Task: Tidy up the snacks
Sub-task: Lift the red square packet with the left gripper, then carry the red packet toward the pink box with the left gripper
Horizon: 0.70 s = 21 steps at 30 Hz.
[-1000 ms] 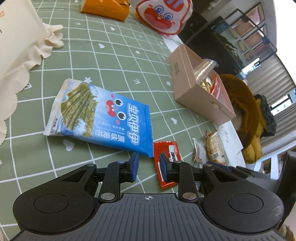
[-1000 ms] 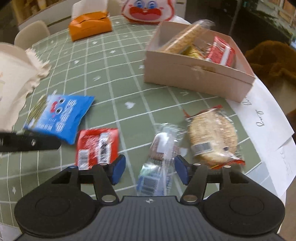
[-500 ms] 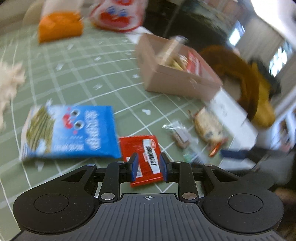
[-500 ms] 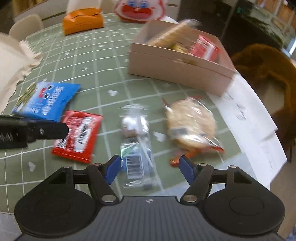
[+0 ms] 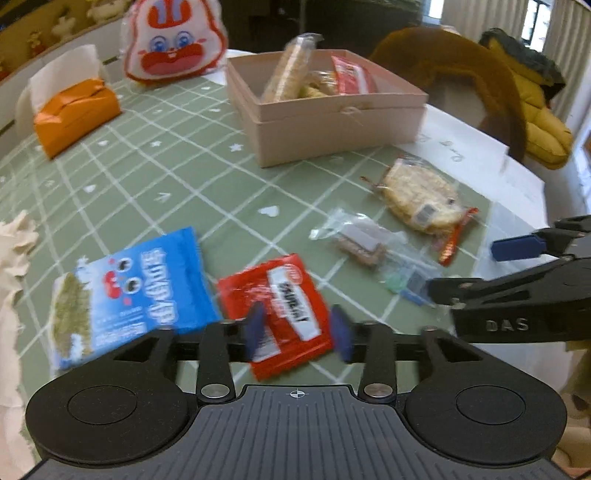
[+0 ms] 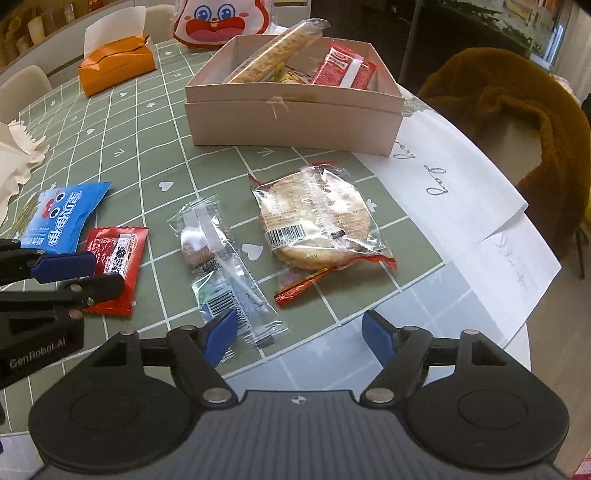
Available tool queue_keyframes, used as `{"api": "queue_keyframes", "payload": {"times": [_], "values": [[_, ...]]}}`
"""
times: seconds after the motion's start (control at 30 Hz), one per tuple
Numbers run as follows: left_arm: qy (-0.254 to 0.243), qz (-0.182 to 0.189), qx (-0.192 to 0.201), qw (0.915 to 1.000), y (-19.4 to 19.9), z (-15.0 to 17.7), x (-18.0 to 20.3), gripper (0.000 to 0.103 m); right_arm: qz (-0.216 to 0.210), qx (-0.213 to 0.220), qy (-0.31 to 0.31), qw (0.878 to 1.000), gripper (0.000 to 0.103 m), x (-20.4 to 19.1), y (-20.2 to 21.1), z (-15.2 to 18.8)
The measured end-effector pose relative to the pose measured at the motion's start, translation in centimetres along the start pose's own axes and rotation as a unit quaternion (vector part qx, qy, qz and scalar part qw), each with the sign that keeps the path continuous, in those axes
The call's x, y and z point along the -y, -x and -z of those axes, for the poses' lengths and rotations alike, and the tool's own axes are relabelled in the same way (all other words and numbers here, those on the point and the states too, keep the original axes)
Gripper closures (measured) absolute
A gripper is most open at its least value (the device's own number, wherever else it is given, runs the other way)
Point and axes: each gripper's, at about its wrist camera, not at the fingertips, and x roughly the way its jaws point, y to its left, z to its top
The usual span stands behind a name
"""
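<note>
My left gripper (image 5: 297,330) hangs over a red snack packet (image 5: 280,306) lying flat on the green gridded tablecloth. Its jaws are opening, one on each side of the packet, and the pads do not press on it. A blue seaweed packet (image 5: 136,291) lies just to its left. My right gripper (image 6: 299,334) is also opening, with nothing between its fingers. A clear packet with a brown sweet (image 6: 218,266) lies by its left finger. A round cracker packet (image 6: 314,218) sits just ahead of it. The pink box (image 6: 291,110) behind holds several snacks.
An orange tissue box (image 6: 114,62) and a rabbit-face bag (image 6: 218,22) stand at the back. White paper sheets (image 6: 454,184) cover the table's right edge, with a brown coat (image 6: 517,110) on a chair beyond. A cream cloth (image 6: 14,162) lies at the left.
My left gripper swung right from the blue packet to the red one, rolled, and its jaws spread apart. My right gripper shifted right toward the cracker packet and widened.
</note>
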Motion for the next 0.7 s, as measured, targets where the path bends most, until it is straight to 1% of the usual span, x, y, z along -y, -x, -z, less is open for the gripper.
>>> {"api": "queue_keyframes", "payload": {"times": [0.03,0.07,0.1,0.17,0.2,0.23,0.27,0.3,0.37,0.4,0.47,0.5,0.63,0.7], "values": [[-0.001,0.010,0.000,0.9999,0.0,0.0,0.1,0.036,-0.001,-0.001,-0.003,1.000,0.024,0.1,-0.1,0.0],[-0.002,0.015,0.000,0.9999,0.0,0.0,0.4,0.033,-0.003,-0.001,-0.006,1.000,0.023,0.2,-0.1,0.0],[-0.003,0.017,0.002,0.9998,0.0,0.1,0.4,0.033,-0.004,-0.002,-0.009,1.000,0.022,0.3,-0.2,0.0],[0.016,0.016,0.008,0.9997,0.3,0.3,0.0,0.035,-0.007,-0.002,-0.014,1.000,0.021,0.6,-0.2,0.1],[0.032,0.008,0.014,0.9994,0.6,0.5,-0.5,0.038,-0.009,-0.002,-0.016,1.000,0.020,0.7,-0.2,0.2],[0.046,-0.002,0.020,0.9987,0.8,0.7,-1.0,0.039,-0.010,-0.002,-0.019,1.000,0.019,0.8,-0.3,0.2],[0.063,-0.005,0.023,0.9978,1.0,0.8,-1.7,0.040,-0.011,-0.002,-0.021,1.000,0.019,0.9,-0.3,0.3],[0.088,0.001,0.022,0.9959,1.0,0.8,-2.6,0.040,-0.011,-0.001,-0.023,1.000,0.018,0.9,-0.3,0.3],[0.146,0.021,0.022,0.9888,1.0,0.7,-4.3,0.040,-0.011,0.000,-0.025,1.000,0.017,1.0,-0.3,0.4],[0.160,0.029,0.021,0.9864,0.9,0.6,-4.8,0.040,-0.011,0.001,-0.026,1.000,0.017,1.1,-0.3,0.5],[0.163,0.039,0.009,0.9858,0.5,0.4,-4.8,0.040,-0.010,0.003,-0.025,1.000,0.015,1.1,-0.3,0.6],[0.157,0.038,0.008,0.9869,0.3,0.3,-4.5,0.039,-0.010,0.004,-0.025,1.000,0.014,1.2,-0.3,0.7],[0.103,0.022,0.001,0.9945,-0.4,-0.6,-2.5,0.037,-0.009,0.007,-0.025,1.000,0.011,1.3,-0.3,0.9],[0.086,0.012,0.001,0.9962,-0.7,-0.7,-1.8,0.037,-0.009,0.008,-0.024,1.000,0.010,1.3,-0.3,1.1]]}}
